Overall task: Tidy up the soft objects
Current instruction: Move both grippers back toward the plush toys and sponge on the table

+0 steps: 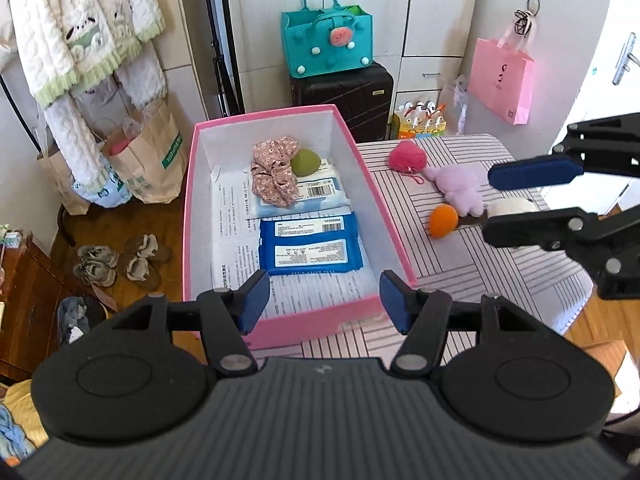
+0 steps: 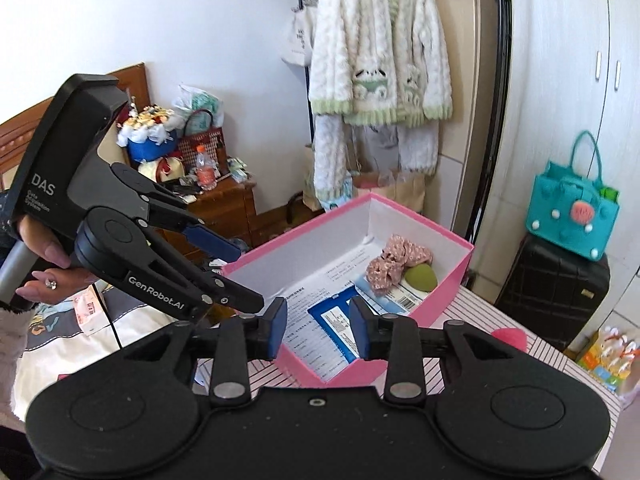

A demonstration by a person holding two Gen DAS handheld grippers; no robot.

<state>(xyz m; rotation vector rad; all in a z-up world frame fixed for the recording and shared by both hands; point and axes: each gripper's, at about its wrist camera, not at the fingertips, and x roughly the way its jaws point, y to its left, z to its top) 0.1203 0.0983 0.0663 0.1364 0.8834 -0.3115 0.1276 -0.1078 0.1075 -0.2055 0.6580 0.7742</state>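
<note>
A pink box (image 1: 280,324) with a white inside stands on a striped table (image 1: 480,264). In it lie a floral scrunchie (image 1: 274,178), a green sponge (image 1: 306,163) and blue wipe packs (image 1: 310,246). On the table to its right lie a pink pompom (image 1: 407,156), a lilac plush (image 1: 460,188), an orange sponge (image 1: 443,220) and a white soft item (image 1: 510,205). My left gripper (image 1: 320,300) is open and empty above the box's near end. My right gripper (image 1: 486,204) is open above the table items; in its own view it (image 2: 319,330) hangs over the box (image 2: 400,216).
A black suitcase (image 1: 344,92) with a teal felt bag (image 1: 326,40) stands behind the box. A pink paper bag (image 1: 500,80) hangs at right. A white jacket (image 1: 80,40), paper bags (image 1: 148,160) and shoes (image 1: 120,260) are at left on the floor.
</note>
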